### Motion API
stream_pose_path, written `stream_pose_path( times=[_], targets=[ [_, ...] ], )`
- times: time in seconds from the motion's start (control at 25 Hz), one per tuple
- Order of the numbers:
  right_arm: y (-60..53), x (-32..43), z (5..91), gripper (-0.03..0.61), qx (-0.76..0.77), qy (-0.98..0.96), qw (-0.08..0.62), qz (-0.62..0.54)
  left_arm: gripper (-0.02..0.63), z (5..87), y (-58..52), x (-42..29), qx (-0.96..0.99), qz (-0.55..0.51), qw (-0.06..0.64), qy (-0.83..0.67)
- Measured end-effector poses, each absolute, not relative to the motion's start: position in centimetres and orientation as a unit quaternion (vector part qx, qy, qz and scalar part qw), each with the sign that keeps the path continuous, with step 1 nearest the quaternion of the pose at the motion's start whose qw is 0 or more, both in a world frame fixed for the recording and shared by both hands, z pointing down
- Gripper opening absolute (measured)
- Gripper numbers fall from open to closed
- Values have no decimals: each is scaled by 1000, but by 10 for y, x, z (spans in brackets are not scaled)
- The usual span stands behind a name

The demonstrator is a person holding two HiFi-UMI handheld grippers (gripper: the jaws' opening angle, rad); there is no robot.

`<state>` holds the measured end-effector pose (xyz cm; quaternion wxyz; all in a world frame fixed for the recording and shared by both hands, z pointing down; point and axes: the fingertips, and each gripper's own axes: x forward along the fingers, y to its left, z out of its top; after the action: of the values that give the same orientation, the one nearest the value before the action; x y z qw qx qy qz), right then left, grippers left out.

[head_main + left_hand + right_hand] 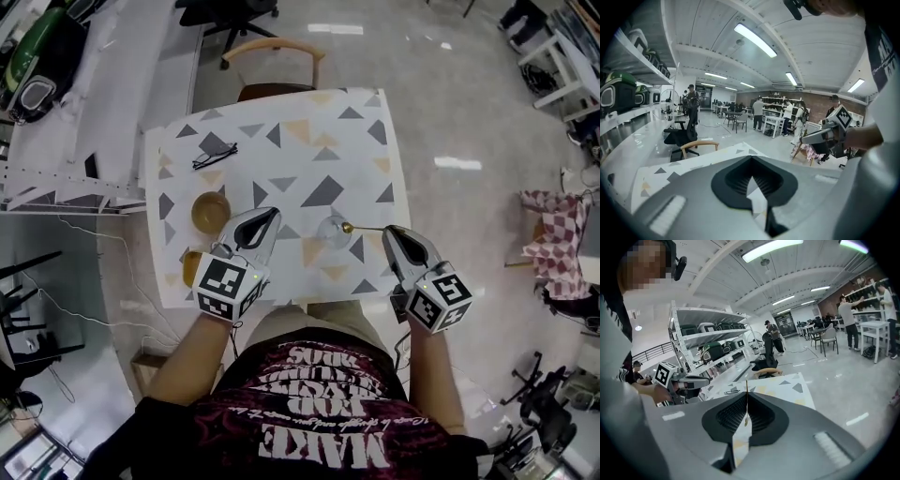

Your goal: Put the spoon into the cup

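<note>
My right tongs (pixel 746 393) are clamping shut on the thin handle of the gold spoon (pixel 348 226). My left tongs (pixel 752 158) are sitting closed with nothing between them, hanging over the bench (pixel 281 108) just beside the brown bowl (pixel 211 212). The spoon is sticking out sideways from the right tongs, level, its bowl end at the rim of the clear cup (pixel 331 234). Whether it is touching the glass, I can't tell. Progress call: pickup done, carry looking nearly done. Left to do: tipping the spoon down into the cup and letting go.
</note>
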<state>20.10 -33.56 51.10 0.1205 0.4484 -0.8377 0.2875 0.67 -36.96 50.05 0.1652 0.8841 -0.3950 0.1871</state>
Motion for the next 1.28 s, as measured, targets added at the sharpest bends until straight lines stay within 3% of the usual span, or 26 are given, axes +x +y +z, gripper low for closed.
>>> stream_pose_path(
  times=[1.28],
  targets=[
    [-331, 167, 637, 34, 410, -830, 173, 337, 0, 611, -322, 0, 848, 250, 252, -393]
  ],
)
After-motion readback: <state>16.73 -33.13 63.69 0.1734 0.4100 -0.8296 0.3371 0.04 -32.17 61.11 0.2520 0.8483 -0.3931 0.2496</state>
